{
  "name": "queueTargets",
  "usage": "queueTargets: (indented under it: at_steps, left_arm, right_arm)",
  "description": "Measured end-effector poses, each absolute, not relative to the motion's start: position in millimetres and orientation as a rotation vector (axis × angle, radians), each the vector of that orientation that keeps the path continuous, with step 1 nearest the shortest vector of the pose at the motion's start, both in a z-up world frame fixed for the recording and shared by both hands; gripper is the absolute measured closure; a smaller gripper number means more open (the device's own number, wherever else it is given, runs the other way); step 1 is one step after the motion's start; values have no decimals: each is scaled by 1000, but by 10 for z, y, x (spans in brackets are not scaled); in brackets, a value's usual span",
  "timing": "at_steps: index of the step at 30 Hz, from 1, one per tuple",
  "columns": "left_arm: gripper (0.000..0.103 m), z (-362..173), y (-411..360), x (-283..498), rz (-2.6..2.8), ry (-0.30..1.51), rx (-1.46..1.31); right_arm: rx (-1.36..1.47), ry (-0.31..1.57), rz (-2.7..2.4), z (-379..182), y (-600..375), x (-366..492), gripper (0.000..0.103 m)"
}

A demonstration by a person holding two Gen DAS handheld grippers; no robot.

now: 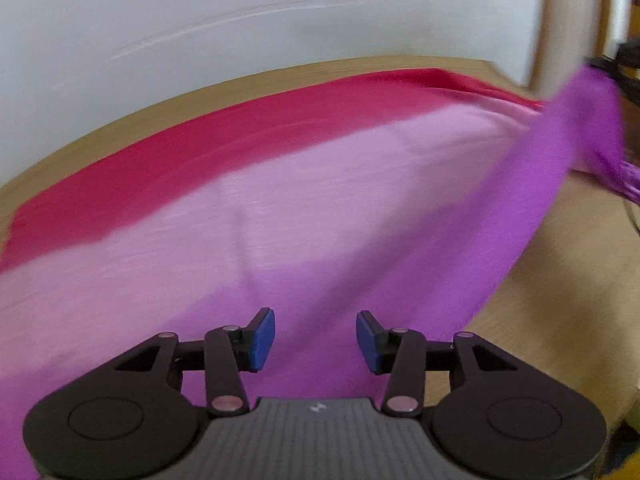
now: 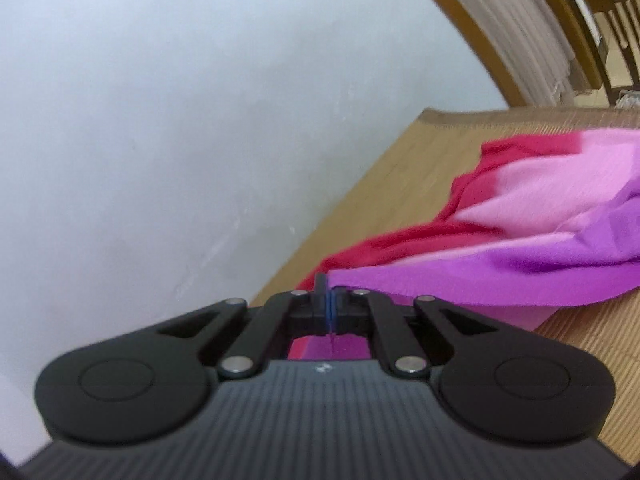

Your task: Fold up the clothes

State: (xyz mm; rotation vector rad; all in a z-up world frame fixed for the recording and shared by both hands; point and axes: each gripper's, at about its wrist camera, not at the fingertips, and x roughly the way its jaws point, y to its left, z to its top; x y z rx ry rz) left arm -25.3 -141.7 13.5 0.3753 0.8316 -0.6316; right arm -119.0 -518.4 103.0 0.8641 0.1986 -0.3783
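Observation:
A garment (image 1: 280,208) banded in red, pale pink and purple lies on a wooden table (image 1: 580,240). My left gripper (image 1: 316,340) is open, its blue pads (image 1: 262,338) hovering just over the purple band, holding nothing. In the right wrist view my right gripper (image 2: 329,308) is shut on the purple edge of the garment (image 2: 540,232), which is lifted and stretches away to the right over the table (image 2: 380,208). That raised purple strip also shows at the right of the left wrist view (image 1: 568,152).
A white wall (image 1: 280,20) runs along the table's far edge, also in the right wrist view (image 2: 160,120). A wooden frame and pale curtain (image 2: 532,40) stand beyond the table corner. Bare tabletop shows right of the garment.

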Motion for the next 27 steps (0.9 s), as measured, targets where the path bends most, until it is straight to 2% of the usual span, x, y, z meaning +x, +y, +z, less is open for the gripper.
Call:
queueTargets:
  at_steps: [5,8,15,21,25,27]
  left_arm:
    - [53,115,-1293,-540,-704,814,378]
    - [53,21,-1051,-596,-677,862,342]
    - [53,-132,-464,-633,-507,932,370]
    - [53,-175,-72,-558,-338,997,347]
    - [53,-112,-181,-601,-379,981,380]
    - [53,-66,-332,-663,-444,953,380]
  right_arm:
    - [795,269,-471,1279,-4993,-1594,99]
    - [707,335,-559,1309,-4861,-1929,99]
    - [598,529,-735,824,-4691,-2562,99]
    - [559,696,-789,234,-4869,-2528,98]
    - [361,792,-828,233,-4820,-2347,94]
    - [215,775,-855,339,-4661,-2330,91]
